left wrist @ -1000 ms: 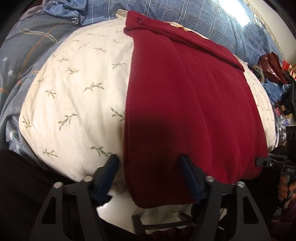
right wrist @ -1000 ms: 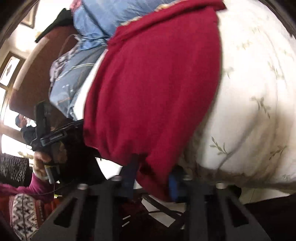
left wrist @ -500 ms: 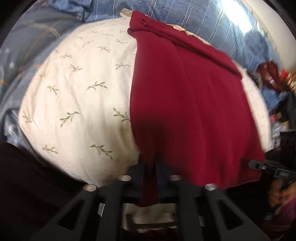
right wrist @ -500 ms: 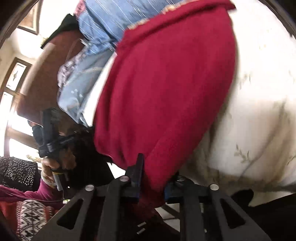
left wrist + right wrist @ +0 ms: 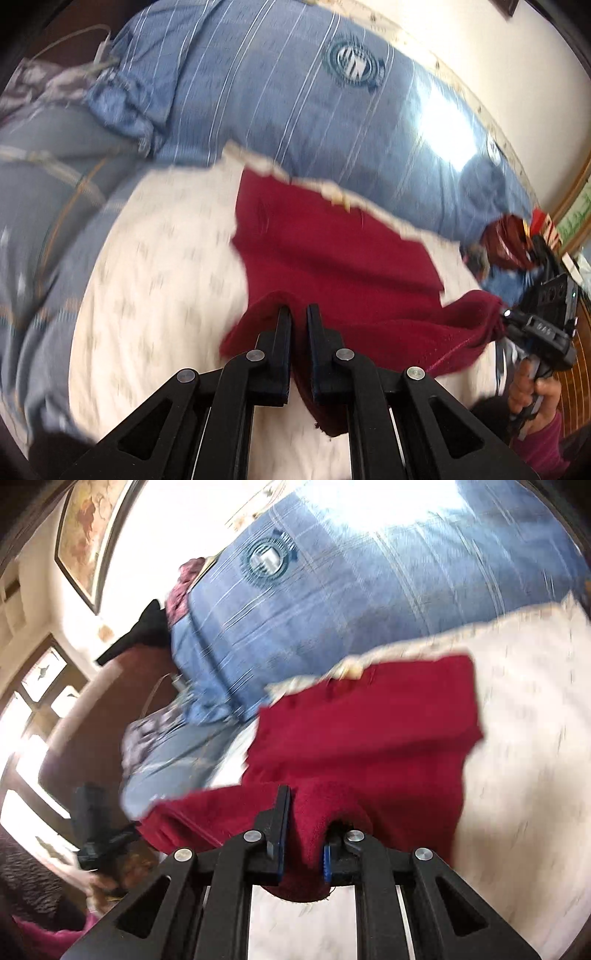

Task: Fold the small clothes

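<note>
A dark red garment [image 5: 325, 251] [image 5: 369, 716] lies on a cream cloth with a leaf print [image 5: 159, 288] [image 5: 524, 716]. Its near hem is lifted off the cloth and curls toward the far end. My left gripper [image 5: 298, 314] is shut on the left corner of that hem, and a red fold hangs down between its fingers. My right gripper [image 5: 308, 801] is shut on the other corner, with bunched red fabric pressed between its pads. In the left wrist view the right gripper [image 5: 508, 314] shows at the right edge, gripping the hem's far corner.
Blue striped bedding with a round crest [image 5: 351, 66] [image 5: 269, 559] lies behind the cream cloth. Grey patterned bedding [image 5: 44, 192] is at the left. A pile of red and blue clothes [image 5: 513, 243] sits at the far right. A framed picture [image 5: 88, 535] hangs on the wall.
Both grippers closed on the hem's corners, then rose and moved toward the far end, lifting the near half of the garment off the cream cloth.
</note>
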Motion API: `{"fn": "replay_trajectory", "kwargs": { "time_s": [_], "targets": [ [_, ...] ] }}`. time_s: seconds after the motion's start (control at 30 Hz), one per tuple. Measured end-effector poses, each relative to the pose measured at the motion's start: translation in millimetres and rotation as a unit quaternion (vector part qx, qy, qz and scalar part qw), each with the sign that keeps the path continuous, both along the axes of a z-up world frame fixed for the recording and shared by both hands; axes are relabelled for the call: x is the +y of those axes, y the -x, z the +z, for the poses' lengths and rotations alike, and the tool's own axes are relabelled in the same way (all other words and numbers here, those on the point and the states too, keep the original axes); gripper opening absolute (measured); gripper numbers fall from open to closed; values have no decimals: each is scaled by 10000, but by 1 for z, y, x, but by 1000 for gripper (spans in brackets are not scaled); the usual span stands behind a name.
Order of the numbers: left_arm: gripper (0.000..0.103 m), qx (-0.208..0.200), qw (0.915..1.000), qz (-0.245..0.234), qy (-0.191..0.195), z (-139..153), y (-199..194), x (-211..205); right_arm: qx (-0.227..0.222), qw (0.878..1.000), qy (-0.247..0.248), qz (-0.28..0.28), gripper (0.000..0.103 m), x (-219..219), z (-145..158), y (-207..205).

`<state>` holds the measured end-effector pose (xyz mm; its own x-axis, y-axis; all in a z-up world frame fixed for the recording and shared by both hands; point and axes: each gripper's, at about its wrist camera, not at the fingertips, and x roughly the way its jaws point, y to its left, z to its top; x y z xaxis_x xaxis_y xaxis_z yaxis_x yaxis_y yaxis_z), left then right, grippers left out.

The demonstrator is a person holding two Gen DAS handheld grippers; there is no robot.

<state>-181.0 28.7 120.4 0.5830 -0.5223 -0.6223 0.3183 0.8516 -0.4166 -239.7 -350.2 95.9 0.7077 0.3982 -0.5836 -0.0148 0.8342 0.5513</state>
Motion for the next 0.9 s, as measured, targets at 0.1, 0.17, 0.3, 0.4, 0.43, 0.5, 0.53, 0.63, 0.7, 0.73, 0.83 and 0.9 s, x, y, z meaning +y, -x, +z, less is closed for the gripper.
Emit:
{"fn": "replay_trajectory", "kwargs": {
  "time_s": [0.1,0.17,0.3,0.4,0.43,0.5,0.53,0.63,0.7,0.73,0.83,0.9],
  "targets": [
    [6,-146,9999,78,-41,0,-32,-18,31,9998,116,-152,12,-8,-2,-37],
    [6,-173,9998,130,-45,-5,-60,-31,67,9994,149,-302,12,-17,-4,-59],
    [6,77,9993,347,-111,-26,-114,-54,204,9985,56,-511,12,-38,-18,-93],
    [6,159,9986,467,-194,-41,-151,-67,258,9975,67,-653,12,-54,-28,-119],
    [6,201,9984,484,-205,-45,-162,-71,294,9971,64,-698,12,-59,-32,-128],
    [6,367,9979,504,-195,-57,-188,-80,504,9960,-21,-736,13,-68,-48,-149],
    [7,442,9976,498,-175,-63,-197,-82,609,9951,-55,-771,13,-72,-55,-155],
    [10,508,9967,574,-254,-76,-224,-90,812,9940,36,-729,16,-78,-70,-169],
    [20,553,9967,562,-212,-80,-234,-92,734,9952,-100,-641,18,-82,-66,-164],
    [38,522,9967,584,-224,-78,-234,-90,604,9959,-233,-630,23,-85,-61,-157],
    [71,139,9962,853,-109,-64,-228,-76,424,9961,-392,-673,47,-93,-49,-145],
    [71,162,9965,817,27,-58,-223,-69,246,9947,-104,-994,59,-98,-34,-131]
  ]
}}
